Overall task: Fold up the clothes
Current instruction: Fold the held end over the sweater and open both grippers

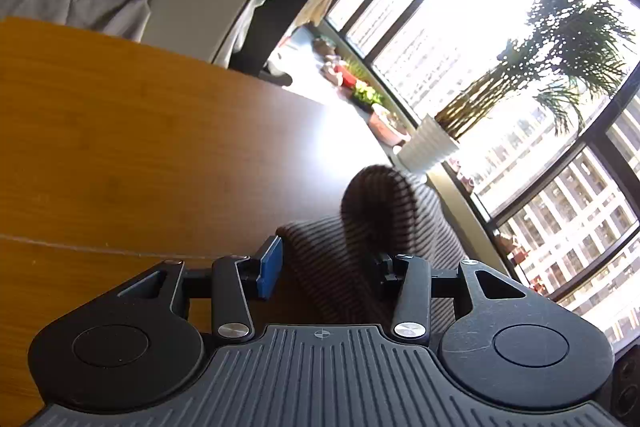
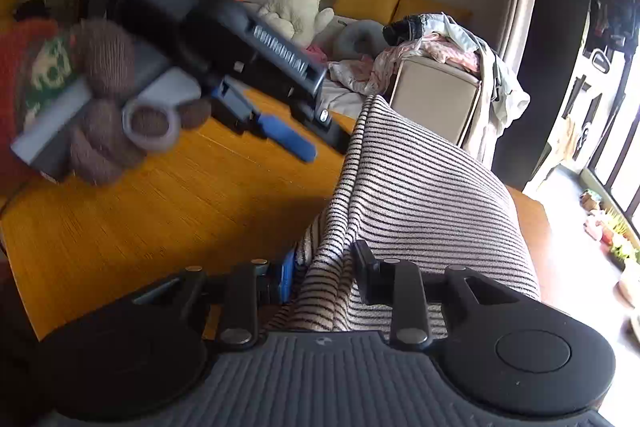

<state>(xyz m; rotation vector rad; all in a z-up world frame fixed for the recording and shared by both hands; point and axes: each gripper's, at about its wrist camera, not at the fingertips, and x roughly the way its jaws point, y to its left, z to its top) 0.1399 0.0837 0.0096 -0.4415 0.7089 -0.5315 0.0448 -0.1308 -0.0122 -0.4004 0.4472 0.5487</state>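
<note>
Right wrist view: right gripper (image 2: 324, 273) clamped on striped cloth (image 2: 420, 195), lifted over wooden table (image 2: 160, 211); left gripper (image 2: 320, 143) also gripping cloth.

Bright daylight thru window (image 1: 460, 39), glare on table (image 1: 344, 139), fisheye edges, left gripper (image 2: 304, 135) motion-blurred

The right gripper (image 2: 320, 277) pinched a striped cloth (image 2: 420, 195) above the wooden table (image 2: 160, 219). The left gripper (image 2: 316, 139), in a gloved hand (image 2: 108, 107), reached its far edge.

Motion blur is smearing the left gripper (image 2: 320, 131) and gloved hand (image 2: 108, 107); striped cloth (image 1: 360, 247) is covering the right-hand pad; glare is bleaching the table (image 1: 120, 147) corner
</note>
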